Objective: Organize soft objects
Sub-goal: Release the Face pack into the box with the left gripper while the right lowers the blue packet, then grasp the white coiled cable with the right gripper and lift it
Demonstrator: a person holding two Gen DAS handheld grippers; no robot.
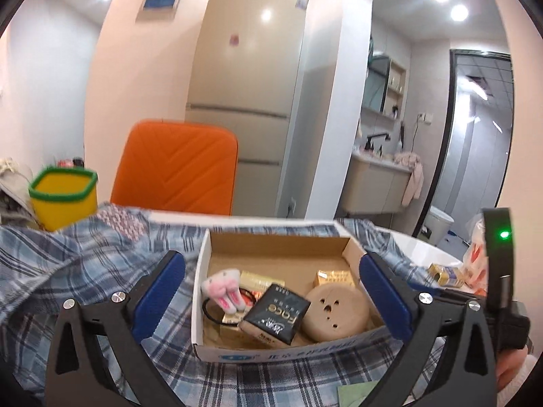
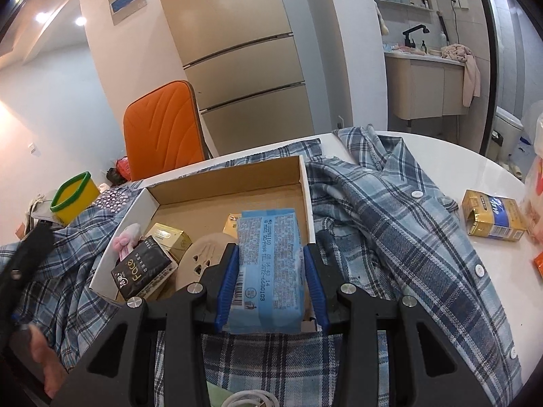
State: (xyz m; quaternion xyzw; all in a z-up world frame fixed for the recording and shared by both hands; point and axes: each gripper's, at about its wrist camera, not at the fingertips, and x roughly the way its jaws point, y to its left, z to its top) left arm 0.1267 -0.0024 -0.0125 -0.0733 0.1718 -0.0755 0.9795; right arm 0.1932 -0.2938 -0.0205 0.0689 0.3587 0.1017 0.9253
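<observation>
An open cardboard box point(image 1: 271, 242) point(image 2: 217, 186) sits on a blue plaid shirt point(image 1: 68, 247) point(image 2: 390, 210). In it lie a black "Face" tissue pack point(image 1: 275, 313) point(image 2: 142, 269), a pink plush bunny hair tie point(image 1: 222, 288) point(image 2: 125, 237), gold tissue packs point(image 1: 334, 276) point(image 2: 169, 237) and a tan round pad point(image 1: 334, 308) point(image 2: 200, 257). My right gripper point(image 2: 271, 271) is shut on a light blue tissue pack point(image 2: 268, 264), held over the box's near right corner. My left gripper point(image 1: 271, 302) is open and empty, its jaws on either side of the box's near end.
A white table point(image 2: 475, 169) lies under the shirt. A gold and blue tissue pack point(image 2: 492, 218) point(image 1: 444, 273) lies at the right. A yellow bin with a green rim point(image 1: 62, 193) point(image 2: 73, 196) stands at the left. An orange chair point(image 1: 180, 166) point(image 2: 163, 125) is behind the table.
</observation>
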